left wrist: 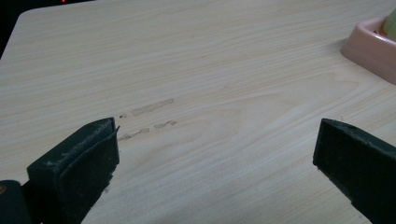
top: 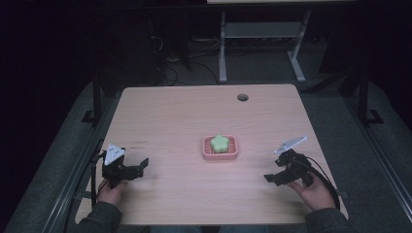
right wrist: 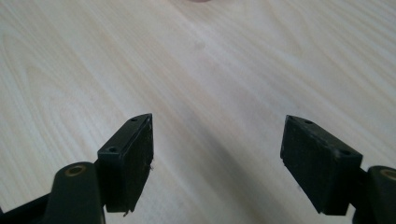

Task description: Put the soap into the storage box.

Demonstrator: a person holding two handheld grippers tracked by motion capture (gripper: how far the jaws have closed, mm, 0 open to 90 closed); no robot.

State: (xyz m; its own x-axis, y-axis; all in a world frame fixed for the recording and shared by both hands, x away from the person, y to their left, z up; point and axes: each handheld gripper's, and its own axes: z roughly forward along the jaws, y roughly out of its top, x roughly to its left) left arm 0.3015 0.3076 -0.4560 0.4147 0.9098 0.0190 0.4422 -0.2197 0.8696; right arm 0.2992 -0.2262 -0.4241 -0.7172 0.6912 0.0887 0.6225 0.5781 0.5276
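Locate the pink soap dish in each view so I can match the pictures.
High view: the pink soap dish sits at the table's middle, holding a green flower-shaped soap, between the two tools.
Left gripper view: its corner is at the upper right edge, cut off by the frame.
Right gripper view: a pink sliver at the top edge, likely the dish.
Shared landmark: the light wood table.

High view looks down over the table point(top: 194, 111); both gripper views skim its wood closely, jaws foremost.

Dim room w/ grey floor point(top: 272, 73), cables point(top: 170, 58), white desk legs point(top: 222, 48) beyond pale wood table point(top: 170, 111).
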